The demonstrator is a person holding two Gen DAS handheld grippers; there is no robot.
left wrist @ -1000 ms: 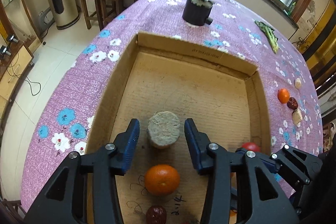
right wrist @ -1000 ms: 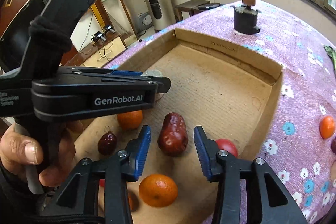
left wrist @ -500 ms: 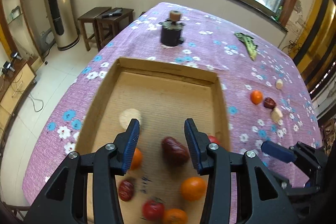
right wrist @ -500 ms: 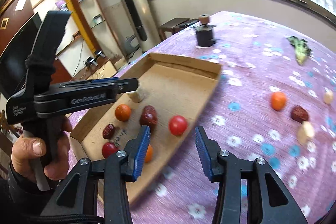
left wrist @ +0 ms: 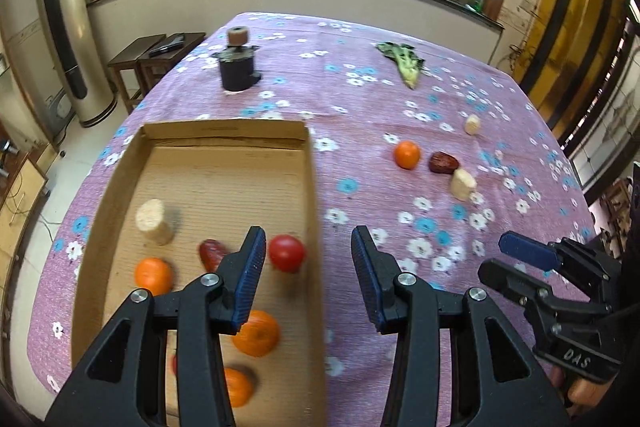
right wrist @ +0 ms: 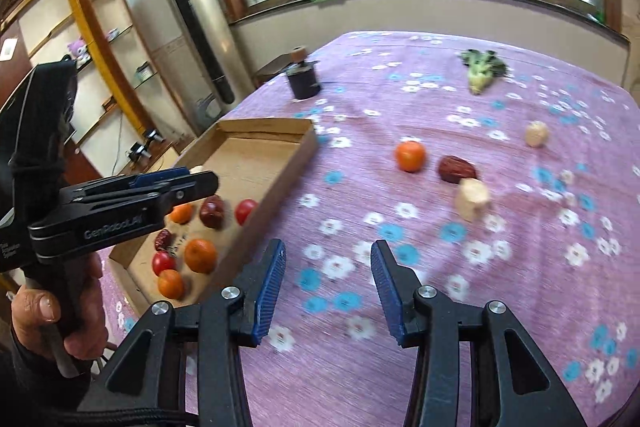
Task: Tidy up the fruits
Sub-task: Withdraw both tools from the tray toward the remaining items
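Several oranges, tomatoes and dates are lying in the cardboard box (right wrist: 256, 155), while one orange (right wrist: 409, 155) and one date (right wrist: 456, 169) are sitting just beside each other on the purple cloth (right wrist: 400, 367). The left gripper (left wrist: 306, 273) and right gripper (right wrist: 328, 285) are hanging spread wide, gripping nothing.

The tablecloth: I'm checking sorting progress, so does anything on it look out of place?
Yes. An orange, a red date and two pale chunks lie loose on the cloth, apart from the fruit gathered in the box. A leafy green lies alone near the far edge. Both grippers are open and empty.
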